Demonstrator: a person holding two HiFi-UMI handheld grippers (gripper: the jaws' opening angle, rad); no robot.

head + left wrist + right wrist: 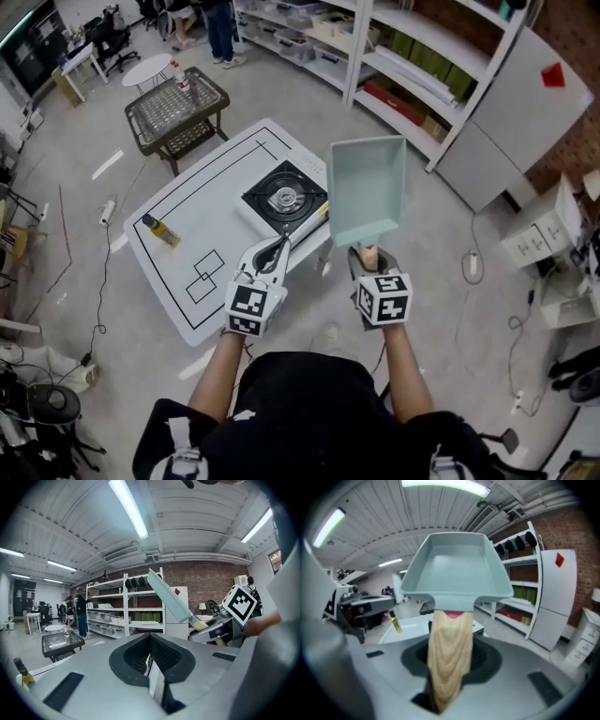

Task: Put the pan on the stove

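Right of the stove (pixel 286 197), clear of its burner, the pale green rectangular pan (pixel 367 187) hangs in the air, with its open side facing up toward the head camera. The right gripper (pixel 367 255) pinches the pan's wooden handle (pixel 449 658); in the right gripper view the handle runs straight down between the jaws, and the pan body (pixel 457 569) stands above them. From the left gripper view the pan (pixel 168 601) slants upward away from the right gripper (pixel 220 630). The left gripper (pixel 278 251) hovers just on the person's side of the stove, over the near edge of the white table (pixel 187 281), with its jaws pressed together and nothing between them (pixel 150 644). The stove is black, sits on the table's right half, and has nothing on its round burner. A small yellow bottle (pixel 161 230) lies on the table well to the left of the stove. Beyond the stove, farther from the person, stands a dark wire cart (pixel 176 111). White shelving (pixel 412 56) runs along the wall to the far right of the stove.
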